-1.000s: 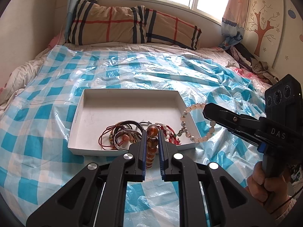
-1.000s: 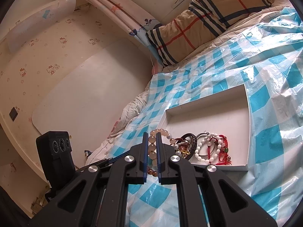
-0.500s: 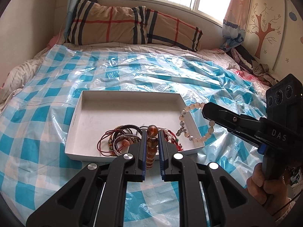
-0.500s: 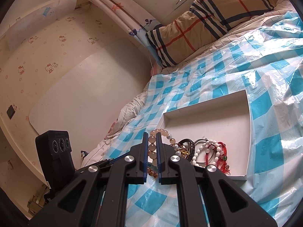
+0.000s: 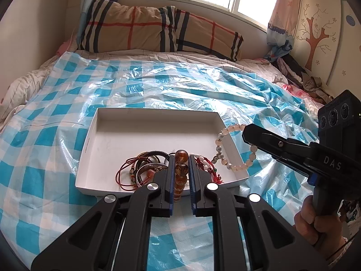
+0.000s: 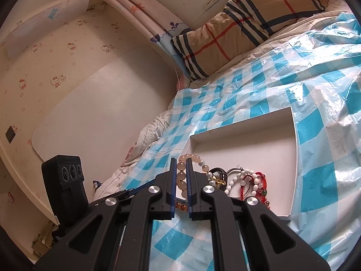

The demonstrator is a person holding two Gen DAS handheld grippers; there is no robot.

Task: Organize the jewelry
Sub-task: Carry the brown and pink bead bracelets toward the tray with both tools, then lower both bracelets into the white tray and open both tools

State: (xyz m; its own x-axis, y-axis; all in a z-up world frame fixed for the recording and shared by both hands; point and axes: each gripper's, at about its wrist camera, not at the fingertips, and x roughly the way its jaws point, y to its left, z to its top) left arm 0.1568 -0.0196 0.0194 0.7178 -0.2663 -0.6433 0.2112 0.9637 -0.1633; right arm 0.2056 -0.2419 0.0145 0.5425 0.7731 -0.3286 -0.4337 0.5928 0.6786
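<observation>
A white tray (image 5: 155,135) lies on the checked plastic sheet covering the bed. In its near part is a heap of dark bangles and red cords (image 5: 144,169), with a white-and-red bead bracelet (image 5: 205,162) beside it. My left gripper (image 5: 181,158) is shut on an amber bead bracelet (image 5: 181,169) over the tray's near rim. My right gripper (image 5: 245,133) comes in from the right, shut on a pale pink bead bracelet (image 5: 232,164) that hangs over the tray's right rim. The right wrist view shows that gripper (image 6: 181,164) pinching the pale beads (image 6: 181,177) beside the tray (image 6: 248,144).
Striped pillows (image 5: 158,29) lie at the head of the bed under the window. Clothes are piled at the far right (image 5: 300,76). A wall and a white board (image 6: 101,117) stand beside the bed. A hand (image 5: 315,221) holds the right gripper's handle.
Hardly anything: the tray sits a touch lower in both views, and both bracelets stay gripped as before.
</observation>
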